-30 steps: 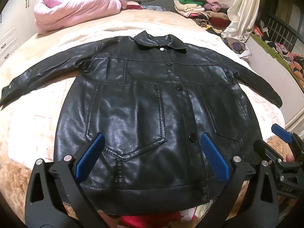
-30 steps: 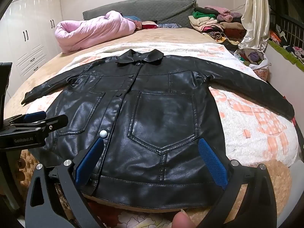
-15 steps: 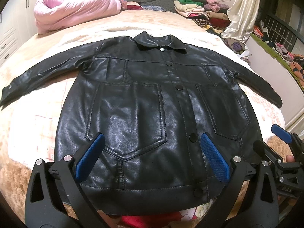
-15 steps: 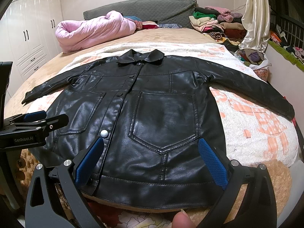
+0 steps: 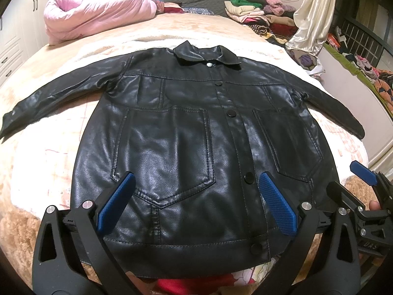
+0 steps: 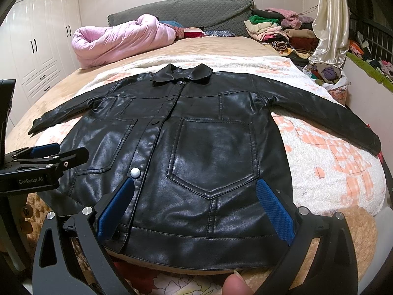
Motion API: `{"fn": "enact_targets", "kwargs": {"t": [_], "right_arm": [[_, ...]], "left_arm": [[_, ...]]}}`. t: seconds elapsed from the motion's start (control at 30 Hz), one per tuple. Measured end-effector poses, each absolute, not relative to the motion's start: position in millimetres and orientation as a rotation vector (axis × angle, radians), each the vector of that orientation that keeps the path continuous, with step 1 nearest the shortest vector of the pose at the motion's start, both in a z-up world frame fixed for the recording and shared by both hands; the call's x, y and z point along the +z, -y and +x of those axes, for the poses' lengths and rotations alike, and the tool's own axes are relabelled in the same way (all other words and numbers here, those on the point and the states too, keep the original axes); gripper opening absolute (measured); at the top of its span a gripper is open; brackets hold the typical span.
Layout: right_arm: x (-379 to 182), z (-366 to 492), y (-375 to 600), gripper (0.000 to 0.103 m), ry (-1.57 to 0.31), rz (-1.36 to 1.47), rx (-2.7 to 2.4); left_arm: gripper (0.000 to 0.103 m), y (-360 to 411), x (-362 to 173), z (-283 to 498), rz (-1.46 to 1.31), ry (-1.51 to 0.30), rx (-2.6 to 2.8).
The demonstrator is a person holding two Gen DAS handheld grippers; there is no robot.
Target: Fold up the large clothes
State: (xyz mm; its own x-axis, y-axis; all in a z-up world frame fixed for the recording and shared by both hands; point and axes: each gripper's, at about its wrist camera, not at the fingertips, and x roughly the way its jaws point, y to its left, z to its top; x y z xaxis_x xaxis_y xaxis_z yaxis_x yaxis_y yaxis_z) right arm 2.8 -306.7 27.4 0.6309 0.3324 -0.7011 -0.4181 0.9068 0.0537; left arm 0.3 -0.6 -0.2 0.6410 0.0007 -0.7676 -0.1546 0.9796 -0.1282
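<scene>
A black leather jacket (image 5: 186, 135) (image 6: 208, 147) lies flat and buttoned on the bed, collar away from me, both sleeves spread out sideways. My left gripper (image 5: 196, 201) hovers open above the hem, over the left pocket, holding nothing. My right gripper (image 6: 194, 204) hovers open above the hem, over the right pocket, also with nothing between its blue pads. Each gripper shows at the edge of the other's view: the right gripper (image 5: 363, 196) at the right, the left gripper (image 6: 44, 162) at the left.
The jacket rests on a cream and orange blanket (image 6: 331, 152) over a tan bed cover. A rolled pink duvet (image 6: 122, 39) lies at the far left. Piles of clothes (image 6: 277, 29) sit at the far right. White wardrobes (image 6: 36, 44) stand at left.
</scene>
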Motion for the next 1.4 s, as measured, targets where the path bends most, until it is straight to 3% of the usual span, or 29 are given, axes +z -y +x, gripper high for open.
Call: {"fn": "enact_targets", "kwargs": {"t": [0.7, 1.4], "right_arm": [[27, 7, 307, 0.099, -0.782, -0.122, 0.419], [41, 64, 289, 0.099, -0.774, -0.120, 0.416]], "left_arm": [[0.094, 1, 6, 2, -0.187, -0.869, 0.098], [0.094, -23, 16, 67, -0.195, -0.873, 0.148]]}}
